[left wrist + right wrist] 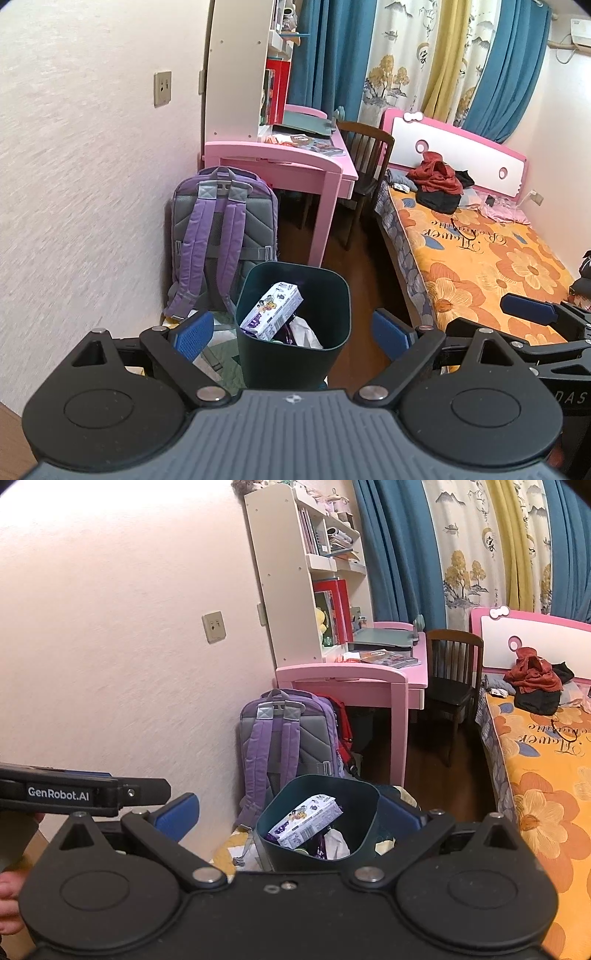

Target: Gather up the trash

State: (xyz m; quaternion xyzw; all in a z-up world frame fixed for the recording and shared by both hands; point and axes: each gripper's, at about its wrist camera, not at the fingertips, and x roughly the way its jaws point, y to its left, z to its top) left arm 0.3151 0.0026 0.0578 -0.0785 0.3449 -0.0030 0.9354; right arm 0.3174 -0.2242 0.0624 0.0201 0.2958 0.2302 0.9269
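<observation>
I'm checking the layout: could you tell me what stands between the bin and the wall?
The purple backpack stands upright between the dark green bin and the wall, clearest in the right wrist view.

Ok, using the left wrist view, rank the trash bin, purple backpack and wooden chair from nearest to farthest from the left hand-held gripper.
1. Trash bin, between the open fingers of the left hand-held gripper.
2. Purple backpack, behind-left, by the wall.
3. Wooden chair, beyond the desk.

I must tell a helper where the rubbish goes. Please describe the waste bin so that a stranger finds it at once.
Find the pink desk against the wall, then the purple backpack standing on the floor before it. Directly in front of the backpack stands the waste bin: dark green, open-topped, with rounded corners, and the only container here holding a printed carton.
</observation>
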